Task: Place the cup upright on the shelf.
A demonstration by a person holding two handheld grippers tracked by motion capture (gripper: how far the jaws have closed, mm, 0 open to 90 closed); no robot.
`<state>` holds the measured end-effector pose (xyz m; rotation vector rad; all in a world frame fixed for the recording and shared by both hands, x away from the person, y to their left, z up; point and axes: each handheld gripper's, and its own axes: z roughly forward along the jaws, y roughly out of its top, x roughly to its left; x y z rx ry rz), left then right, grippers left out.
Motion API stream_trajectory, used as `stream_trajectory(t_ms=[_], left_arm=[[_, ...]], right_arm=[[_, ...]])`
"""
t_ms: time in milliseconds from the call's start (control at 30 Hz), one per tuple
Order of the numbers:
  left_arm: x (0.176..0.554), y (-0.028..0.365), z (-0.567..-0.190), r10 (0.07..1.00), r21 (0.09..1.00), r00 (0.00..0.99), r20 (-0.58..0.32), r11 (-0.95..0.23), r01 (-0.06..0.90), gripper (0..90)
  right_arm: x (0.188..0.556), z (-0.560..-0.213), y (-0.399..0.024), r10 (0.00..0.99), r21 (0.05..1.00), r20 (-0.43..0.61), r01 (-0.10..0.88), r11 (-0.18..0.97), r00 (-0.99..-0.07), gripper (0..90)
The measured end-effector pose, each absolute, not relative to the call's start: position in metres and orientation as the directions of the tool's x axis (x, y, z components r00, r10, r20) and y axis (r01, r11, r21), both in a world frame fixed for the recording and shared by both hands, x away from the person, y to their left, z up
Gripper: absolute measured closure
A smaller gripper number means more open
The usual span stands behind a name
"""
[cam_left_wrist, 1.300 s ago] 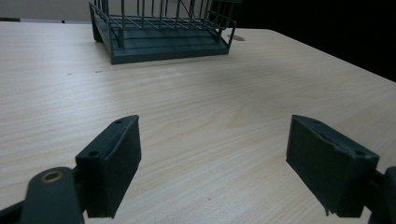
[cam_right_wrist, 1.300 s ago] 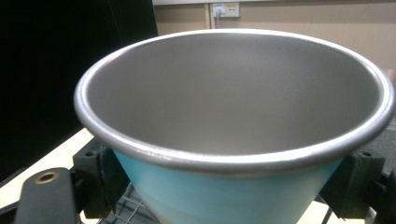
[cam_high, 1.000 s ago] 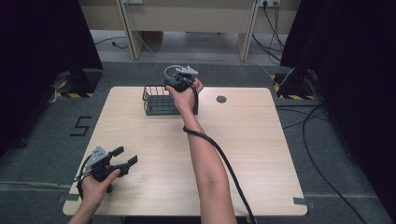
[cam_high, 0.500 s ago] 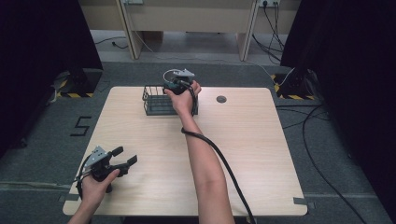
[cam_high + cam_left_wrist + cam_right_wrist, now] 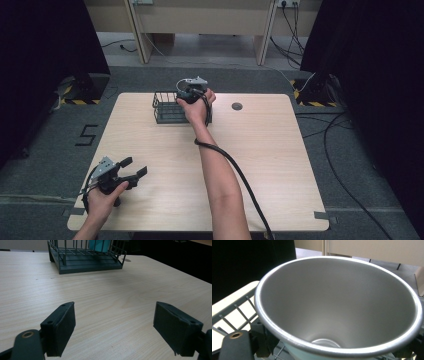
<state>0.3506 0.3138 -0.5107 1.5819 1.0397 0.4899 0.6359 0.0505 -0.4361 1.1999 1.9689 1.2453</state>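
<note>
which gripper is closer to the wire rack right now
Right. The right gripper is at the wire rack, around a metal cup. The left gripper hovers open near the table's front edge, well apart from it.

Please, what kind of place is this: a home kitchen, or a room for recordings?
Probably a lab or recording room, not a kitchen. A bare wooden table stands on grey carpet between dark curtains; cables run over the floor, and hazard-striped tape marks stand bases behind it.
</note>
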Motion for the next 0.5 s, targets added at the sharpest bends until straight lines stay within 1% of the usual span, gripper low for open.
stream_trajectory(t_ms=[500], left_arm=[[0.3513,0.3144,-0.5115,0.824,0.931,0.522,-0.219,0.016,0.365,17.5]], right_arm=[[0.6329,-0.4383,0.045,0.881,0.892,0.031,0.411,0.19,-0.473,15.2]])
